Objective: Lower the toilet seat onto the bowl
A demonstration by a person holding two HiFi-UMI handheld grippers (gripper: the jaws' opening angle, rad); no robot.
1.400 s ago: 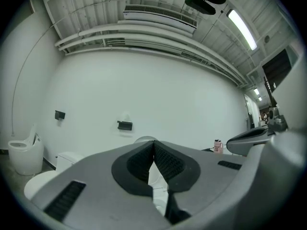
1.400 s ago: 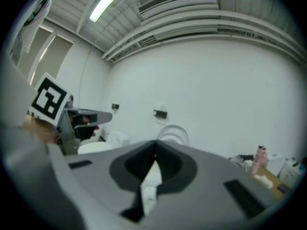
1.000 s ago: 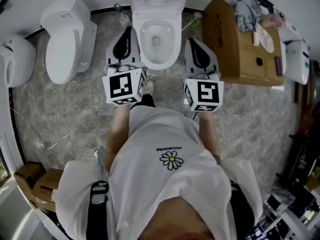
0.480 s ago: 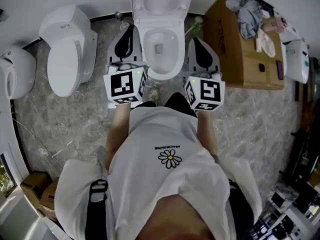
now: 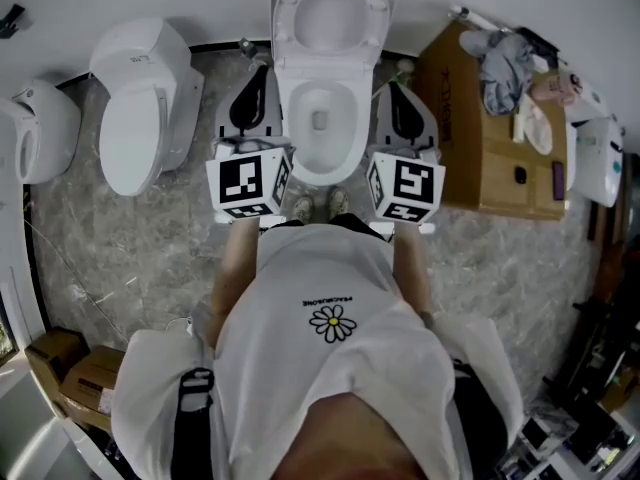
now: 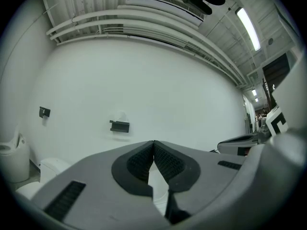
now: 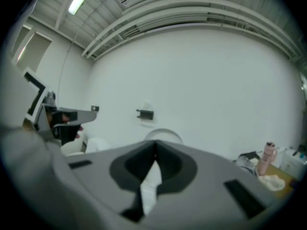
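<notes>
A white toilet stands against the far wall, its bowl (image 5: 320, 118) open. Its seat and lid (image 5: 332, 13) are raised, leaning back toward the wall. My left gripper (image 5: 262, 70) hangs just left of the bowl and my right gripper (image 5: 388, 86) just right of it; neither touches the toilet. In the left gripper view the left gripper (image 6: 153, 143) is shut and holds nothing, facing the white wall. The right gripper (image 7: 155, 153) is likewise shut and empty, with the raised lid's rounded top (image 7: 163, 135) showing just beyond its tip.
Two more white toilets (image 5: 145, 103) (image 5: 40, 128) stand to the left. A large cardboard box (image 5: 480, 148) with a grey cloth (image 5: 505, 53) and small items on top sits close on the right. Small boxes (image 5: 75, 368) lie at the lower left. A dark wall bracket (image 6: 119, 126) hangs above the toilet.
The person has stepped closer to the toilet, feet now together before the bowl. Both grippers stay shut and now flank the bowl more closely.
</notes>
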